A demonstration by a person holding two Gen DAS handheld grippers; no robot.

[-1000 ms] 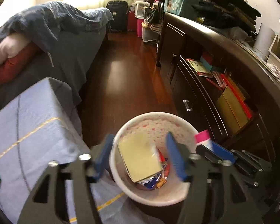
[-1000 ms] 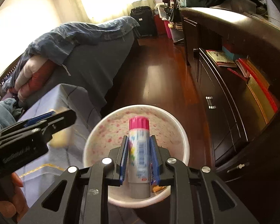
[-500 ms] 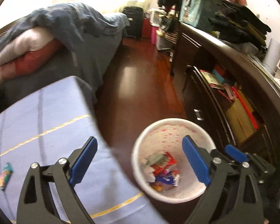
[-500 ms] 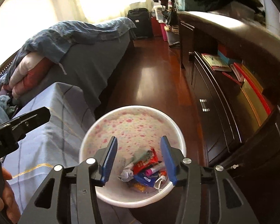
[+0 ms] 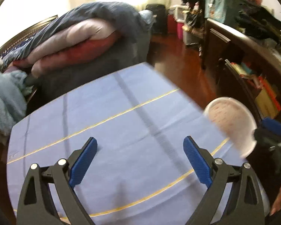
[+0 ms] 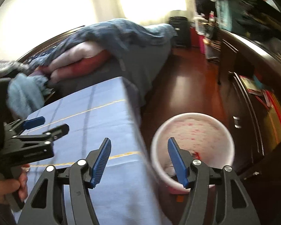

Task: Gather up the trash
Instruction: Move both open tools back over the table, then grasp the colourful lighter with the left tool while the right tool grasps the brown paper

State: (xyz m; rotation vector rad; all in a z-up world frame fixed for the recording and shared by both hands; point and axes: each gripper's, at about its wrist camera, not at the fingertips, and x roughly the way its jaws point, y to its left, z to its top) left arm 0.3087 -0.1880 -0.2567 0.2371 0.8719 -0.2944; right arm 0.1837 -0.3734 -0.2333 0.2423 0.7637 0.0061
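A white trash bin [image 6: 193,123] with pink speckles stands on the floor by the corner of the blue-clothed table [image 6: 95,123]; a bit of red wrapper [image 6: 196,154] shows inside it. My right gripper [image 6: 139,144] hangs over the table's edge and the bin's rim, its jaws opening with nothing between them. My left gripper [image 5: 140,142] is wide open and empty above the blue cloth [image 5: 121,123]; it also appears at the left of the right wrist view as the left gripper [image 6: 35,129], held in a hand [image 6: 7,183]. The bin [image 5: 232,123] sits blurred at the right of the left wrist view.
A bed with a grey cover, a dark blanket and red and pink pillows [image 5: 78,41] lies beyond the table. A dark dresser with books on an open shelf [image 6: 262,101] lines the right side. Red wooden floor [image 6: 187,86] runs between them toward a suitcase [image 6: 179,30].
The right gripper let the glue stick fall into the bin and opened; the left dropped its yellow pad there. Both then swung left, away from the bin and over the table.
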